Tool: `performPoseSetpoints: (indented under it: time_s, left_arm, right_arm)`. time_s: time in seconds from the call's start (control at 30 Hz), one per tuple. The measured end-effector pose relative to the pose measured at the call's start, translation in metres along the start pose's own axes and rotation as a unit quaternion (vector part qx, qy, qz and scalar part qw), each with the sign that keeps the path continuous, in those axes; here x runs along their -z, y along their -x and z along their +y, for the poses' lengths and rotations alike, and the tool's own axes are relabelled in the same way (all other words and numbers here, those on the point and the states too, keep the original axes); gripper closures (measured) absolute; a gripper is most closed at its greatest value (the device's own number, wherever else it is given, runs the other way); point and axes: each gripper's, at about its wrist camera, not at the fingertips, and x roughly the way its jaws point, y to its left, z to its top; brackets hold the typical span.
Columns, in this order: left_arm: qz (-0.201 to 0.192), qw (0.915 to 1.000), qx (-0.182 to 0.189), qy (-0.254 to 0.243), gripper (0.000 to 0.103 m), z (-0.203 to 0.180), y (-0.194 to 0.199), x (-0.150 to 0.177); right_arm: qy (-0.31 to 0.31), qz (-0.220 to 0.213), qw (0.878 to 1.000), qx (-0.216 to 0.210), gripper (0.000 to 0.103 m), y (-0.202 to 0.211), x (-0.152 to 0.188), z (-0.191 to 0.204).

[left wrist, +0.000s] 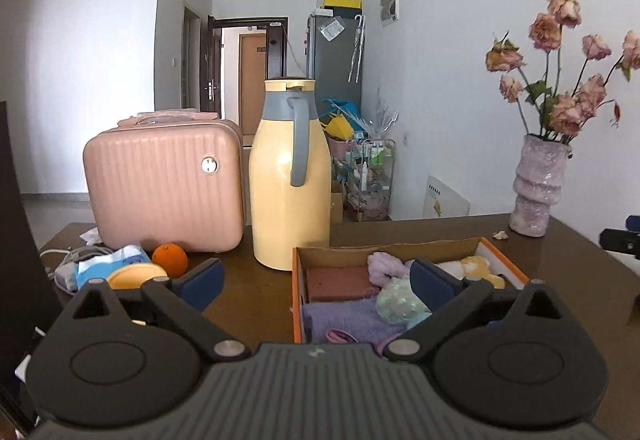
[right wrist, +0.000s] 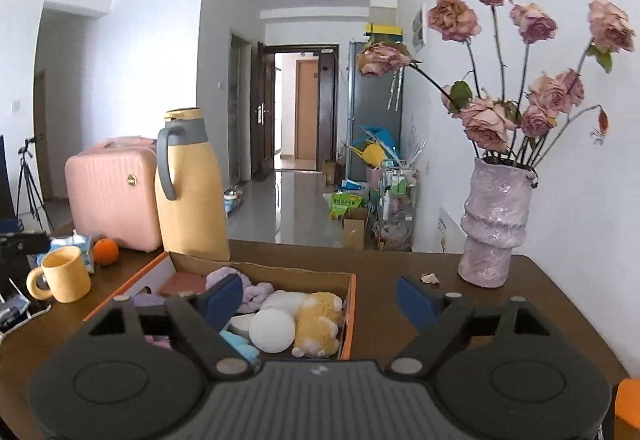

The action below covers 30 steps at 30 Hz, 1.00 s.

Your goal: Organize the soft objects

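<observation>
An orange-edged cardboard box sits on the dark wooden table and holds soft things. In the left wrist view I see a purple towel, a pale green fluffy piece, a lilac cloth and a yellow plush toy. The right wrist view shows a white ball, the yellow-and-white plush toy, lilac cloth and a blue piece. My left gripper is open above the box's near left edge, with nothing between its fingers. My right gripper is open over the box's right wall, also empty.
A yellow thermos jug, a pink hard case, an orange and a tissue pack stand left of the box. A yellow mug is near them. A lilac vase of dried roses stands at the back right.
</observation>
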Motion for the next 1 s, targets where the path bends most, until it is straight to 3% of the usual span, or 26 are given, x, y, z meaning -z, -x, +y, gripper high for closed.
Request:
performPoseSetpoints:
  time_s: [0.37,0.67,0.87,1.0]
  left_arm:
    - [-0.041,0.9991,0.001,0.012,0.002,-0.006,0.073,0.025]
    - [-0.085,0.9961,0.015,-0.018,0.000,-0.027,0.189,0.115]
    - [-0.084,0.9963,0.012,-0.010,0.000,-0.022,0.251,0.171]
    - [-0.089,0.9948,-0.045,-0.016,0.000,-0.011,0.289,0.206]
  right_arm:
    - [-0.031,-0.049,0.998,-0.016,0.019,0.067,0.021,0.015]
    - [-0.017,-0.058,0.998,-0.015,0.018,0.176,0.108,0.042]
    - [-0.007,-0.046,0.999,-0.020,0.016,0.241,0.169,0.070]
    - [0.022,-0.049,0.998,-0.018,0.015,0.282,0.205,0.085]
